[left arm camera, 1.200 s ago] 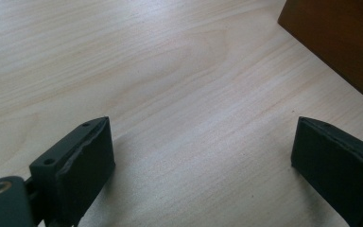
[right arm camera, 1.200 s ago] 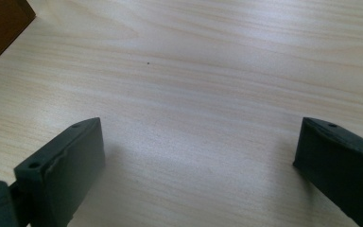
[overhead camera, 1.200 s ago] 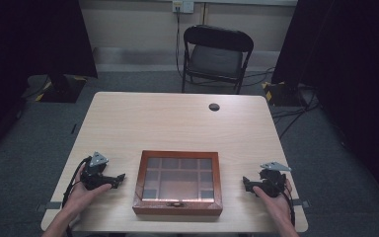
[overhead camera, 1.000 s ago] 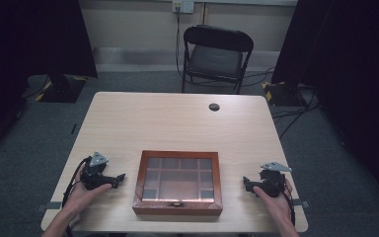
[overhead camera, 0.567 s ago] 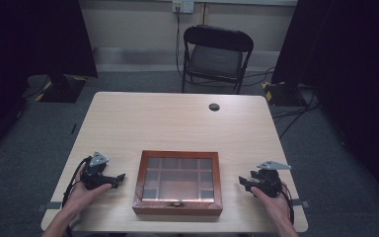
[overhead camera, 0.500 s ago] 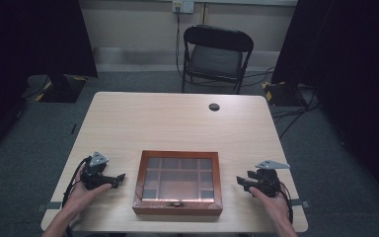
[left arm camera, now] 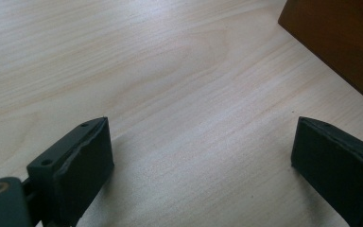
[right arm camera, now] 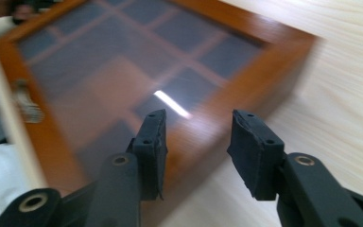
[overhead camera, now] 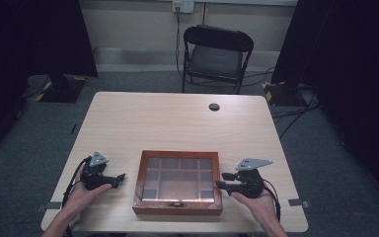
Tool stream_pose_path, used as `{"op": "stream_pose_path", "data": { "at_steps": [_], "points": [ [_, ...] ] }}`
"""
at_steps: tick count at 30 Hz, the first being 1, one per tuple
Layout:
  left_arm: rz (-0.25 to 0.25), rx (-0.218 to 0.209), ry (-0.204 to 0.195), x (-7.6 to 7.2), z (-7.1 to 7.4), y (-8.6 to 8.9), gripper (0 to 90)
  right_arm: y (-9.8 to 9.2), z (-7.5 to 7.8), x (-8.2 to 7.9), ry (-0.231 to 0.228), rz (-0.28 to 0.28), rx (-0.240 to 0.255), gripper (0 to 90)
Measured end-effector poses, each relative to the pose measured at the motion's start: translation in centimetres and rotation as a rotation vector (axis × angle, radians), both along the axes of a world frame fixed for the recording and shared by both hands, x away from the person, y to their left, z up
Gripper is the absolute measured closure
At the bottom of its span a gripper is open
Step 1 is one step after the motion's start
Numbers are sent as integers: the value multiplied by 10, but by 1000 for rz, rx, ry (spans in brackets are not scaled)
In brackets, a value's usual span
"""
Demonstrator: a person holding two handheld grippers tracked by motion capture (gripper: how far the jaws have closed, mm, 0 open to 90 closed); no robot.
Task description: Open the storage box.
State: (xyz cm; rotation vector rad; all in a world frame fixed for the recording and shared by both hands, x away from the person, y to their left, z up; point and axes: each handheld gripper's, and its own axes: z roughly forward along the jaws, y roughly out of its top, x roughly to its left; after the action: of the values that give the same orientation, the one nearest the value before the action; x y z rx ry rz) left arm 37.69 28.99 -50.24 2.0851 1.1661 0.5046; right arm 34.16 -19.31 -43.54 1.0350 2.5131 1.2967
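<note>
A brown wooden box (overhead camera: 178, 183) with a glass lid over a grid of compartments lies shut near the table's front edge; a small metal clasp (overhead camera: 177, 203) sits on its front side. My left gripper (overhead camera: 119, 178) rests on the table left of the box, open, with bare wood between its jaws (left arm camera: 198, 151); the box's corner (left arm camera: 345, 42) shows at upper right there. My right gripper (overhead camera: 220, 184) hovers at the box's right edge, open, its jaws (right arm camera: 196, 137) above the lid's frame (right arm camera: 246, 80). Nothing is held.
A light wooden table (overhead camera: 177, 123) carries a small dark round grommet (overhead camera: 214, 106) at the back. A black folding chair (overhead camera: 215, 57) stands behind the table. Dark curtains flank both sides, and cables lie on the floor (overhead camera: 286, 113).
My right gripper has moved left from its spot on the table to the box's right edge and lifted slightly. The left gripper and the box have stayed put.
</note>
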Motion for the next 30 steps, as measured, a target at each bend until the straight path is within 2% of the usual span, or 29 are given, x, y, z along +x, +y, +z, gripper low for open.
{"op": "stream_pose_path", "data": {
  "at_steps": [2,3,7,8,13,16,20,22,27,30],
  "points": [
    [0,0,0,0,0,0,55,16,5,-2,4,60,33,602],
    [0,0,0,0,0,0,55,16,5,-2,4,60,33,602],
    [0,0,0,0,0,0,55,42,6,-5,13,152,49,634],
    [0,0,0,0,0,0,55,42,6,-5,13,152,49,634],
    [0,0,0,0,0,0,55,66,2,-13,31,252,33,679],
    [0,0,0,0,0,0,55,78,2,-15,30,299,54,719],
    [0,0,0,0,0,0,55,89,0,-19,44,329,36,743],
    [0,0,0,0,0,0,55,91,-1,-22,43,351,69,759],
    [1,0,1,0,0,0,55,94,-8,-23,57,372,56,784],
    [2,0,1,0,0,0,53,94,-9,-25,50,385,57,775]
  ]
}}
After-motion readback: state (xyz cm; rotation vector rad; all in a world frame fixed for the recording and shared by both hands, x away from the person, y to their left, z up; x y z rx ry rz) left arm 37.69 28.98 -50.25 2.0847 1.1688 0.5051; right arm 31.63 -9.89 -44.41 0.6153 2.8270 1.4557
